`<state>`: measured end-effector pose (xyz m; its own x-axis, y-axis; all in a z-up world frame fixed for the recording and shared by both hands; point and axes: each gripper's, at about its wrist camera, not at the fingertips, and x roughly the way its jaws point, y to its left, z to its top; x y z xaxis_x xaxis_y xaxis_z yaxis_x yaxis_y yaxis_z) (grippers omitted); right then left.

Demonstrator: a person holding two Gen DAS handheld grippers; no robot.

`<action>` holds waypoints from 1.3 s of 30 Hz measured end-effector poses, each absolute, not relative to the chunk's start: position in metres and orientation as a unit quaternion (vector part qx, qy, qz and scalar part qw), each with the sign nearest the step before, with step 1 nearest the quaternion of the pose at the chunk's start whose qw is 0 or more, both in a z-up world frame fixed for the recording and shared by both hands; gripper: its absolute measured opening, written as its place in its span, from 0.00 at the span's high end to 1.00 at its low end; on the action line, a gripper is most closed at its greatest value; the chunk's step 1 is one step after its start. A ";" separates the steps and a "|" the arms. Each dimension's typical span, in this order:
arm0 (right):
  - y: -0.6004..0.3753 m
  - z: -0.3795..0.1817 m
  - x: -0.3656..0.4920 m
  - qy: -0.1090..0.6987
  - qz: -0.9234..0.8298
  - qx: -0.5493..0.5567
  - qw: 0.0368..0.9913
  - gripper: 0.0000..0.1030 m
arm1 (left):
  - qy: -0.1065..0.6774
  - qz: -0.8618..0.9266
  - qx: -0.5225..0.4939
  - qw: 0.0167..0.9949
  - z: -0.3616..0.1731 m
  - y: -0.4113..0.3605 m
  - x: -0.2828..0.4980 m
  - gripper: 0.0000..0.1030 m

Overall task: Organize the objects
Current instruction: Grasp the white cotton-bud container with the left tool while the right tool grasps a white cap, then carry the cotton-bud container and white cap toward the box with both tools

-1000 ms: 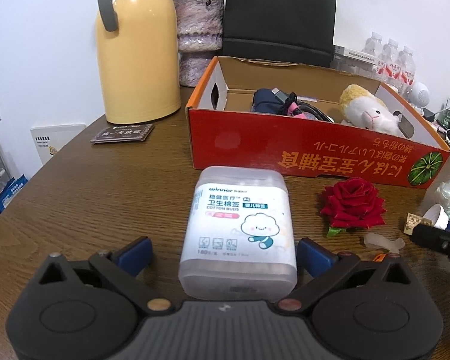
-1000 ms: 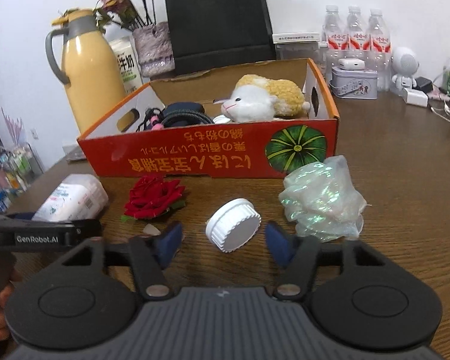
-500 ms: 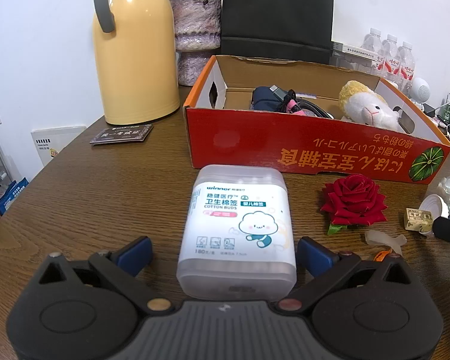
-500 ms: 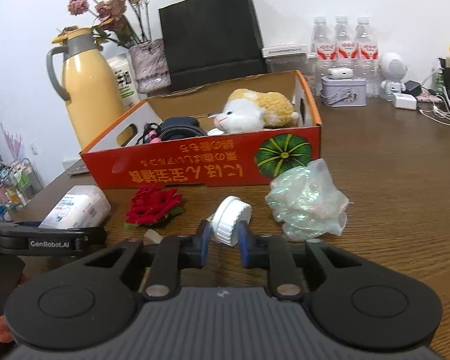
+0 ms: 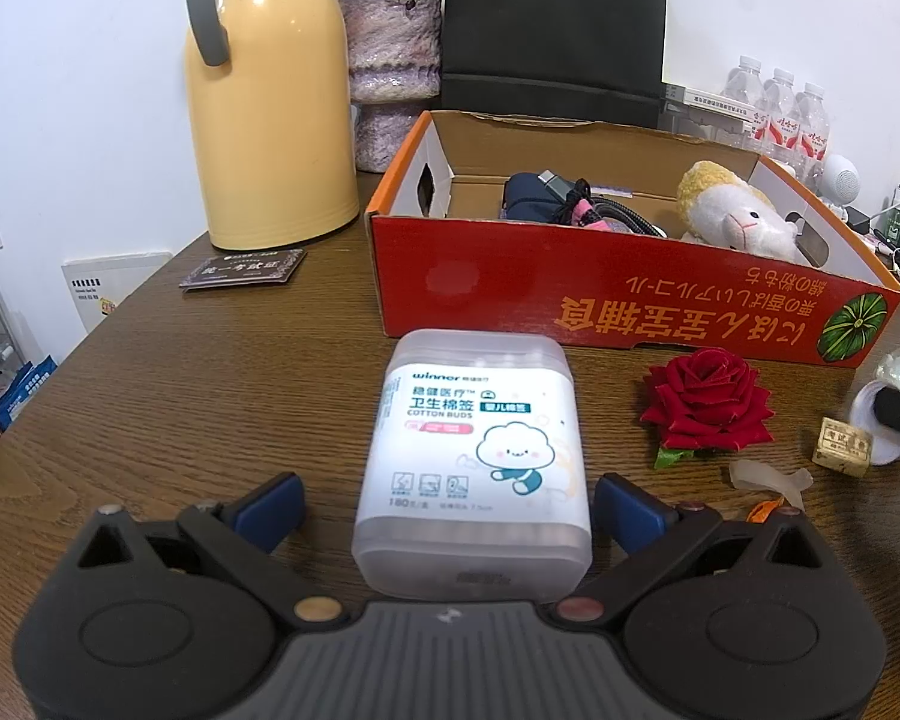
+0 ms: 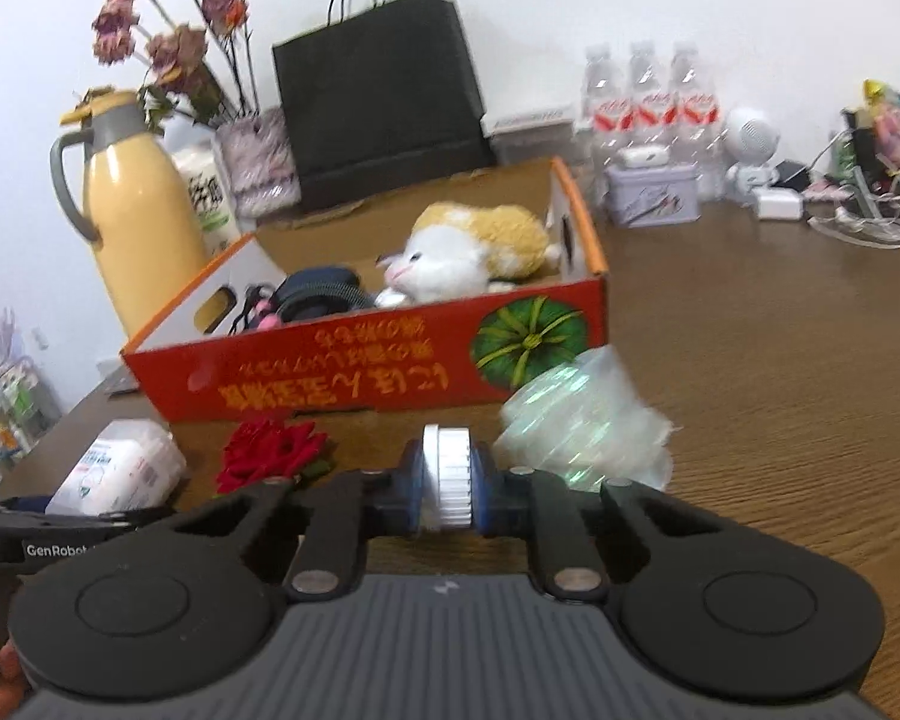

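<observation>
The white ribbed cap [image 6: 447,474] is standing on edge between the right gripper [image 6: 447,495]'s blue pads [image 6: 411,495], whose jaws are closing narrow onto it, both pads pressing its flat faces. In the right wrist view, the crumpled iridescent wrap [image 6: 588,420] is lying at the cap's two o'clock, the red rose [image 6: 273,450] at its nine o'clock, and the red cardboard box [image 6: 342,378] at twelve o'clock, holding a plush toy [image 6: 456,255]. In the left wrist view, the cotton bud box [image 5: 474,456] is lying flat on the wooden table [image 5: 198,372] between the left gripper [image 5: 447,507]'s wide-spread fingers [image 5: 270,504], neither touching it. The yellow thermos [image 5: 270,102] is standing at its eleven o'clock.
</observation>
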<state>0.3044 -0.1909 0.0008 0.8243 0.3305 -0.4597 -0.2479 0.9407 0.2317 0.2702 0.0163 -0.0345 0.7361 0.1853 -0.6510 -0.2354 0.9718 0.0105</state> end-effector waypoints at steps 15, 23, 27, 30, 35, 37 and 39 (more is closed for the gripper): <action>-0.186 0.011 0.287 0.201 0.139 0.046 0.969 0.85 | 0.345 0.126 -0.041 0.929 -0.035 0.017 0.278 0.00; -0.185 0.011 0.286 0.198 0.144 0.047 0.968 0.85 | 0.309 0.087 -0.081 0.944 -0.028 0.024 0.268 0.38; -0.185 0.012 0.285 0.196 0.146 0.047 0.968 0.85 | 0.301 0.079 -0.082 0.947 -0.026 0.023 0.267 0.38; -0.185 0.012 0.284 0.193 0.149 0.046 0.969 0.85 | 0.289 0.078 -0.079 0.951 -0.023 0.022 0.263 0.38; -0.183 0.015 0.279 0.176 0.152 0.041 0.972 0.85 | 0.258 0.086 -0.087 0.958 -0.014 0.024 0.252 0.38; -0.181 0.018 0.276 0.168 0.155 0.036 0.973 0.85 | 0.244 0.088 -0.090 0.962 -0.009 0.025 0.248 0.38; -0.178 0.021 0.275 0.163 0.159 0.033 0.973 0.85 | 0.233 0.090 -0.093 0.964 -0.002 0.026 0.245 0.38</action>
<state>0.2745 -0.1784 0.0207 0.8963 0.3206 -0.3063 -0.2991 0.9471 0.1161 0.2455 0.0256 -0.0016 0.8755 0.1293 -0.4655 -0.2160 0.9666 -0.1377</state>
